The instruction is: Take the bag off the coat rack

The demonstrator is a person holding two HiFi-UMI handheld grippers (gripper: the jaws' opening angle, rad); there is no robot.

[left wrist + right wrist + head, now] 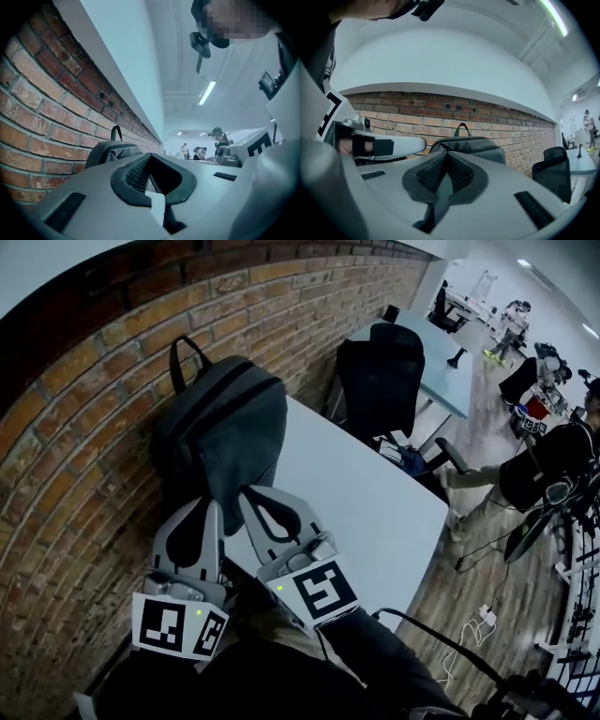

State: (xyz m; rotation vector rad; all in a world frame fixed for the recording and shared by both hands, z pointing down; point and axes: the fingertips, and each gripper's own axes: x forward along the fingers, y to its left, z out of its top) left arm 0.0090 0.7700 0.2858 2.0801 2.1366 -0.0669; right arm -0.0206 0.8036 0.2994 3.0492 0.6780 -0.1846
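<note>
A dark grey backpack [220, 432] stands upright on the white table [375, 512], leaning against the brick wall [84, 456], its loop handle [183, 348] on top. No coat rack shows in any view. My left gripper [213, 506] and right gripper [249, 493] hover side by side just short of the bag's lower edge, both shut with nothing between the jaws. The left gripper view has the backpack [110, 150] ahead and to the left of the closed left gripper [151, 157]. In the right gripper view the backpack [471, 143] rises right behind the closed right gripper [447, 153].
A black office chair [380, 371] stands at the table's far end, with another desk [441, 352] beyond it. A seated person [553, 465] is at the right. Cables [478, 620] lie on the wooden floor.
</note>
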